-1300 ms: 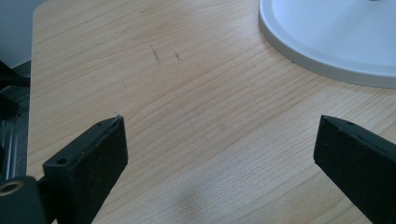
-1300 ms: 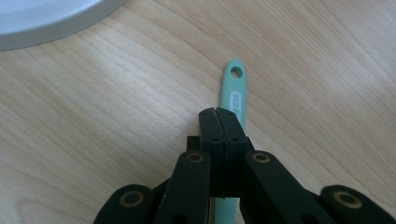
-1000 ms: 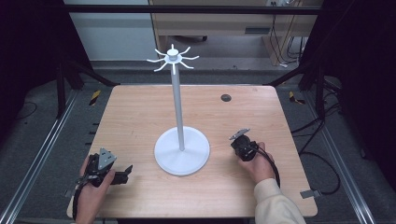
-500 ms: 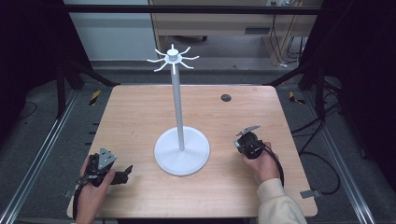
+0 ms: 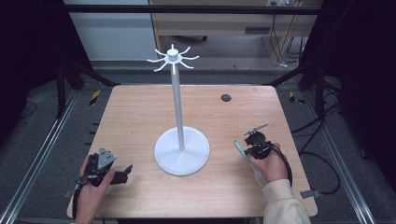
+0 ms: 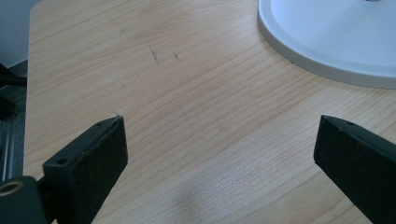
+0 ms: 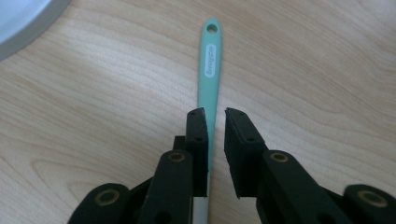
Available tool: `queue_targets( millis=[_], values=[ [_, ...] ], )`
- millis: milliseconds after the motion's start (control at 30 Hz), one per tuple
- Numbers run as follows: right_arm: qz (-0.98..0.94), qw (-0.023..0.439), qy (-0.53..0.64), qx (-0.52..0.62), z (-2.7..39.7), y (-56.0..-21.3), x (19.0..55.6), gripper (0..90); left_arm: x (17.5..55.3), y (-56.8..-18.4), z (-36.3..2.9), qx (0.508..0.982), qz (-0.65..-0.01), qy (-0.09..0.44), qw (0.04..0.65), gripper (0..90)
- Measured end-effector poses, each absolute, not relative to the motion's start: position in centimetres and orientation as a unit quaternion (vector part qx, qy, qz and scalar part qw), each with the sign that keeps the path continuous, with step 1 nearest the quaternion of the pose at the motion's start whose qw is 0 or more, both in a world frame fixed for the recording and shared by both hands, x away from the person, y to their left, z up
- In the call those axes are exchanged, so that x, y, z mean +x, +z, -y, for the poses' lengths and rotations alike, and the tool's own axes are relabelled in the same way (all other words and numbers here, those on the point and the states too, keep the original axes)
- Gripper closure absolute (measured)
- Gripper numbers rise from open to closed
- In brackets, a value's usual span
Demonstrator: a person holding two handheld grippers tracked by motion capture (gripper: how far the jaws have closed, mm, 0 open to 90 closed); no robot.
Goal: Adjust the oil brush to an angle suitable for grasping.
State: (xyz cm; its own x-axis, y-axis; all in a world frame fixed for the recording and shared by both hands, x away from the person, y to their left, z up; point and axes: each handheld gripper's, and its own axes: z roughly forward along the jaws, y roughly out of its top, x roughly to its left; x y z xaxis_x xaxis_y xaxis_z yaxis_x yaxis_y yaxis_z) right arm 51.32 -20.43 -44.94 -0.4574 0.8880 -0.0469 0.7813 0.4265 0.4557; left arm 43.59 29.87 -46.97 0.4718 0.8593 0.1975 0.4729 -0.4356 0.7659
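Right gripper (image 7: 215, 114) has its jaws nearly closed around a thin green spatula handle (image 7: 209, 70) over the wooden table (image 5: 140, 116). Left gripper (image 6: 219, 140) is wide open, holding nothing, near the white stand (image 5: 182, 149).

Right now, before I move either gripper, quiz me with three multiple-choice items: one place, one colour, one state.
1. Where is the slim mint-green utensil handle?
A on the stand's hooks
B on the light wooden table by the right gripper
C beside the left hand

2. What colour is the tall hooked stand?
A black
B white
C green

3. How are the left gripper jaws set?
A wide apart
B shut
C gripping a cup

Answers: B, it lies along that gripper's jaws; B, pole and base are white; A, bare wood shows between them.
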Motion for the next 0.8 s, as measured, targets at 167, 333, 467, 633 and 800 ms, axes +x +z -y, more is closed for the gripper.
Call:
queue_targets(
  millis=[167,333,467,633,800],
  values=[
    [-0.835,0.121,0.173,0.508,20.8,-44.9,51.2,71.5,43.6,-46.9,-29.9,0.794,-0.419,0.297,0.326,2.5],
    [-0.839,0.109,0.157,0.51,21.0,-45.0,51.1,68.3,43.6,-47.0,-29.9,0.794,-0.419,0.295,0.326,2.5],
    [-0.847,0.1,0.144,0.502,20.8,-45.3,51.1,67.9,43.6,-47.0,-29.8,0.795,-0.419,0.295,0.325,2.5],
    [-0.852,0.094,0.135,0.498,20.6,-45.7,51.1,68.0,43.6,-47.0,-29.8,0.796,-0.418,0.293,0.325,2.4],
    [-0.855,0.088,0.128,0.495,20.6,-46.0,51.1,69.2,43.6,-47.0,-29.8,0.797,-0.417,0.293,0.325,2.5]
  ],
)
